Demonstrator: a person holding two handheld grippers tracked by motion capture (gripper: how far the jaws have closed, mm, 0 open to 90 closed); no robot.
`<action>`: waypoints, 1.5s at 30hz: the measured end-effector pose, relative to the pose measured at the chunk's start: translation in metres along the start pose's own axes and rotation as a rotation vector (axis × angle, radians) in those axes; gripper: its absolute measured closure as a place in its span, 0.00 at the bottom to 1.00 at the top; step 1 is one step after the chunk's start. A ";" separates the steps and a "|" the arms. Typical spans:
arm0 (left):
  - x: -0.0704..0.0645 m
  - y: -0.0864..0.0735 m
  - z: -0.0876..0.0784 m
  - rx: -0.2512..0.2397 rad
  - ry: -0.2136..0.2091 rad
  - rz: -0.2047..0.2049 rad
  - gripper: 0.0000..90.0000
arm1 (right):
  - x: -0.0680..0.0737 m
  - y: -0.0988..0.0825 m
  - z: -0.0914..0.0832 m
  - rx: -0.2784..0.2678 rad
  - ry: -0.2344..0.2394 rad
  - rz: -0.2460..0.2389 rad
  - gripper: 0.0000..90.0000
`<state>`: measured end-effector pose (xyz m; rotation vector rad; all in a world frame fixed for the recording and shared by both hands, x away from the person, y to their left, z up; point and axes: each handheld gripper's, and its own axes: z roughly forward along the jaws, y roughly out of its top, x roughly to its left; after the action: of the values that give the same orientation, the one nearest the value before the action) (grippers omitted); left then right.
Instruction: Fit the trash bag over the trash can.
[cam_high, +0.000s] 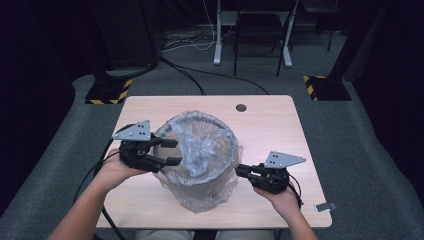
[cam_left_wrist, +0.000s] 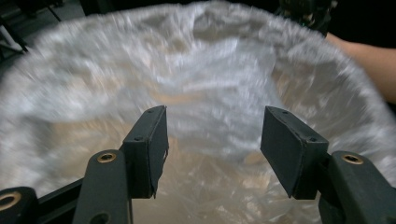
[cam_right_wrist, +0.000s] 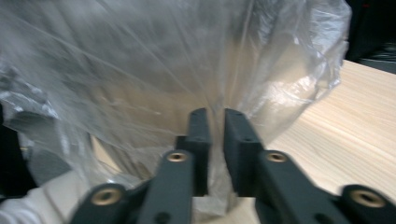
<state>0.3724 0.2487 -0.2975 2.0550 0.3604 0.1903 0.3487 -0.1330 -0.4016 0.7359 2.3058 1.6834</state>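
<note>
The setting is a dark room with grey carpet, black stands on yellow-and-black striped bases, and a chair frame beyond a light wooden rectangular desk (cam_high: 280, 125). A small dark round hole (cam_high: 241, 107) sits near the desk's far edge. A small grey flat piece (cam_high: 325, 206) lies at the desk's near right corner.

At the desk's centre stands a dark round bin lined with a clear crinkled plastic bag (cam_high: 202, 155); the film drapes over the rim and bunches on the desk at the near side.

The left gripper (cam_high: 170, 151) is held at the bin's left side by the person's left hand (cam_high: 112, 170). Its fingers (cam_left_wrist: 152, 149) stand wide apart, spanning the bag-covered rim, with one finger over the opening and one outside. In the left gripper view the film lies beyond and below them, blurred; contact cannot be confirmed.

The right gripper (cam_high: 239, 171) is held at the bin's right side by the right hand (cam_high: 282, 197). In the right gripper view its fingers (cam_right_wrist: 200, 140) are nearly closed, pinching a fold of the plastic film between them, just above the desk surface.
</note>
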 end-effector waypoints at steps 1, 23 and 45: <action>0.000 0.004 -0.003 -0.001 0.004 0.006 0.45 | 0.000 0.000 -0.001 -0.009 0.009 0.000 0.85; 0.007 0.066 0.033 0.120 0.038 0.090 0.44 | 0.015 0.035 -0.031 -0.106 0.034 -0.042 0.59; 0.013 0.078 0.102 0.308 0.017 0.136 0.43 | 0.030 0.075 -0.013 -0.155 0.083 -0.101 0.56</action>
<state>0.4273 0.1333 -0.2796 2.3854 0.2725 0.2477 0.3381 -0.1122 -0.3235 0.5189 2.1927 1.8530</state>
